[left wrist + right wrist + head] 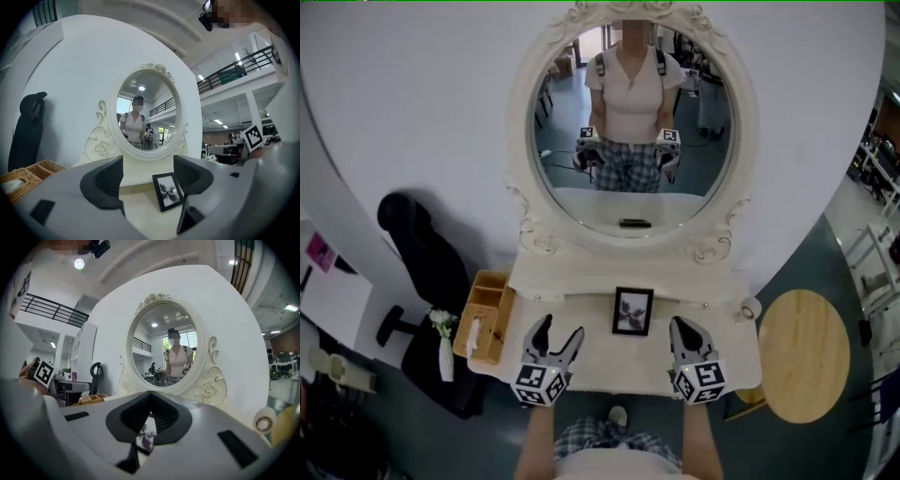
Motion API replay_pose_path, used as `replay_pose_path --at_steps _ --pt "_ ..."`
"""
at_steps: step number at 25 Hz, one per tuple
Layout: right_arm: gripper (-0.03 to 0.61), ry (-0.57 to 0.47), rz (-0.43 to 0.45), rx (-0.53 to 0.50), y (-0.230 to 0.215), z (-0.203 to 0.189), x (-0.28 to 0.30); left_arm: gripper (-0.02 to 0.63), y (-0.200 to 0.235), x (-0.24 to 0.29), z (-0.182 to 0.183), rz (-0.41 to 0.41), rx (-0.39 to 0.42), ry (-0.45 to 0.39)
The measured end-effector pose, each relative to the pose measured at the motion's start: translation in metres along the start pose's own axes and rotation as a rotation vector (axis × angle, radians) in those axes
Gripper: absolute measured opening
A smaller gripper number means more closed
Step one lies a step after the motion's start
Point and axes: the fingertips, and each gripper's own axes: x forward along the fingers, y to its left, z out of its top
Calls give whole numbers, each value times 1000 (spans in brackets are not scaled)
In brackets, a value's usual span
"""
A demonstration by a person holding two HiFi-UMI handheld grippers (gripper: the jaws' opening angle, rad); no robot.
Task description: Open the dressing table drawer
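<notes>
White dressing table [592, 339], left hand-held gripper [561, 328] hovering above, open, empty, right hand-held gripper [684, 324] closed, empty

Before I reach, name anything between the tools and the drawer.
No drawer shows in any view. The left tool and right tool hang over the tabletop's front edge. The picture frame stands beyond them, so nothing visible blocks them.

- Black picture frame [633, 311] stands up in the middle.
- Brown basket [485, 317] sits at the left.
- White vase [444, 354] with flowers, just beside the basket.
- Black chair [422, 248], far left.
- Round wooden table [803, 354], right.
</notes>
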Motion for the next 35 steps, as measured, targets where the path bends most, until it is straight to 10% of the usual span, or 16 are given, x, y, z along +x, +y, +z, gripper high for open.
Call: replay_pose_path --at_steps 18,35 --pt "15 39 26 38 -5 -5 55 326 44 32 0 55 -18 35" --pt "15 173 387 60 126 -67 172 325 136 37 -77 243 -108 137"
